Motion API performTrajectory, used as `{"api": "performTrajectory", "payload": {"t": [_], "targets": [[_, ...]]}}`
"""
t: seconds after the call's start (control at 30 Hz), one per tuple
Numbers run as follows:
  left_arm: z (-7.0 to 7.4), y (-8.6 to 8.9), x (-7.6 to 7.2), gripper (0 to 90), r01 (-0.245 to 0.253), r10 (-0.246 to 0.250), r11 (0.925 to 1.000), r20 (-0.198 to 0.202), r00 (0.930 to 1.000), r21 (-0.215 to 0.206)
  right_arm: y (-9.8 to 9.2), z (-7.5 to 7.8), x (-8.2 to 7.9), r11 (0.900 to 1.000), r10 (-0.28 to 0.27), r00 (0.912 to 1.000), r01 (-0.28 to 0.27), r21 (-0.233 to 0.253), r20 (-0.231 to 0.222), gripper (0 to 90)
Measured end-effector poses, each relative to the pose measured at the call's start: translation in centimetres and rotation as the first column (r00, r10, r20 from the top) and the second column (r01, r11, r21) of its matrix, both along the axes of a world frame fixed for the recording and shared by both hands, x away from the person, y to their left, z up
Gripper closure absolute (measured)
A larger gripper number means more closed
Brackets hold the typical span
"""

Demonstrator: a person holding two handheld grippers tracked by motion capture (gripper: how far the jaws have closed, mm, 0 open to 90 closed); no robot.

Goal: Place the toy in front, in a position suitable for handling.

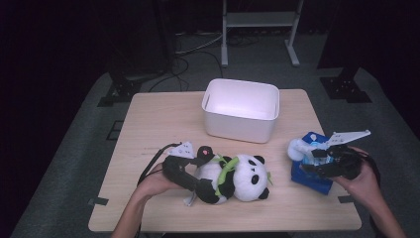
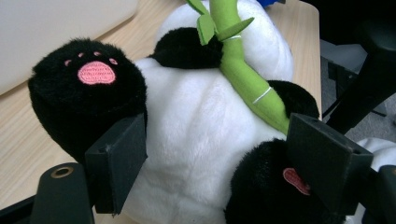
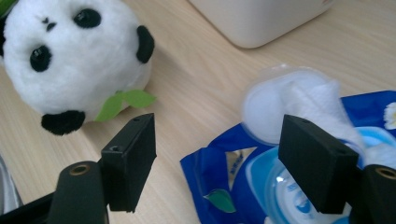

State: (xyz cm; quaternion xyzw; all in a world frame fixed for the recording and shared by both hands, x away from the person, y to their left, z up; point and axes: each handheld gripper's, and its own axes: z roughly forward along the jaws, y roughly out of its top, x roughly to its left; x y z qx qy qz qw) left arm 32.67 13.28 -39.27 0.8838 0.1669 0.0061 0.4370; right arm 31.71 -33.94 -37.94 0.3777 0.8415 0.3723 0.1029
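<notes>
The toy panda [image 1: 233,177] lies in front of the white bin [image 1: 241,110]. Left gripper [image 2: 215,158] — jaws wide open, straddling the panda's belly. Right gripper [image 3: 217,163] — jaws wide open over the blue wipes pack [image 3: 261,182], right of the panda.

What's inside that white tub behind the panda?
In the high view, the white tub shows bare inner walls and part of a bare floor, with nothing visible in it. Its near wall hides the front strip of the floor, so something small and flat could lie there.

The black two-jaw left gripper [image 1: 198,173] and black two-jaw right gripper [image 1: 324,161] each had jaws spread apart, hand-held from below.
</notes>
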Motion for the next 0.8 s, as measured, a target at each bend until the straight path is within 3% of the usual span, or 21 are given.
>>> {"api": "performTrajectory", "payload": {"t": [0.5, 0.8], "targets": [[0.0, -0.2, -0.3, 19.7, -0.001, 0.001, 0.9997, 0.006, 1.0, 0.025, -1.2, 2.1, 3.4, 0.997, -0.059, 0.9982, 0.058, -0.051, -0.013, 26.5], [0.1, -0.3, -0.5, 19.7, -0.003, 0.002, 0.9991, 0.01, 0.9999, 0.042, -1.3, 0.7, 5.5, 0.994, -0.087, 0.9935, 0.082, -0.068, -0.074, 26.5]]}}
